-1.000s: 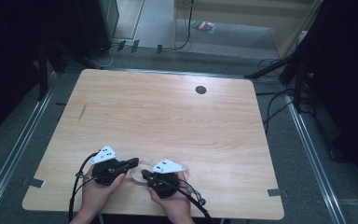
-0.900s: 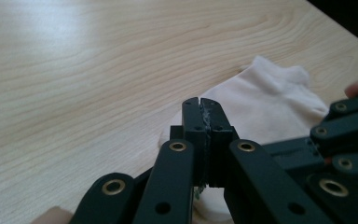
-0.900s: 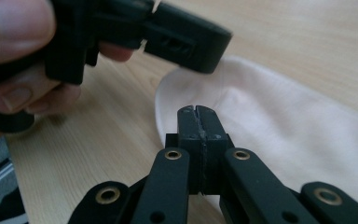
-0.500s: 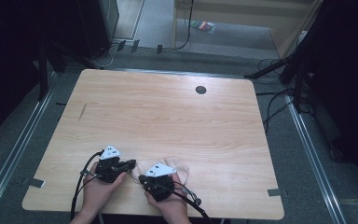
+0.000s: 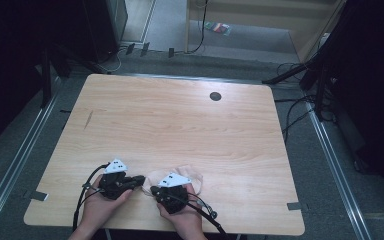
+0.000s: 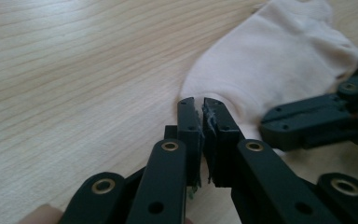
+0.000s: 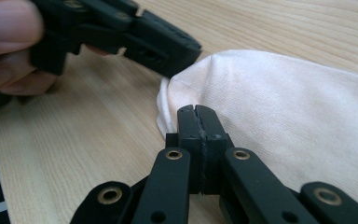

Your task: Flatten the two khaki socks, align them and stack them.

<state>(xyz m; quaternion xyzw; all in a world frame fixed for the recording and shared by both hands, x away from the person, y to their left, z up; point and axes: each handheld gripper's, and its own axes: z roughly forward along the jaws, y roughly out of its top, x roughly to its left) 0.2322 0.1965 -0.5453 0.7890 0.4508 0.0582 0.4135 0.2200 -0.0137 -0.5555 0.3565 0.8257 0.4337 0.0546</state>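
Observation:
A pale white sock (image 5: 192, 172) lies flat near the table's front edge, also seen as the sock (image 6: 270, 60) and the sock (image 7: 284, 107). My left gripper (image 5: 141, 178) points right, its tips (image 6: 200, 101) at the sock's rounded end. Its jaws have just been opening and stand a narrow slit apart, with nothing between them but worn pad fibres. My right gripper (image 5: 153, 190) points left with its jaws (image 7: 196, 109) shut, resting at the sock's edge, no cloth between them. Each gripper shows in the other's view: right gripper (image 6: 317, 119), left gripper (image 7: 168, 49).
The wooden table (image 5: 180, 115) has a black round hole (image 5: 215, 96) at the back and a dark streak (image 5: 88, 118) at the left. Cables trail from both grippers over the front edge. Dark equipment and floor cables surround the table.
The right gripper has shifted slightly left, closer to the left gripper. The left hand and the sock stay where they were.

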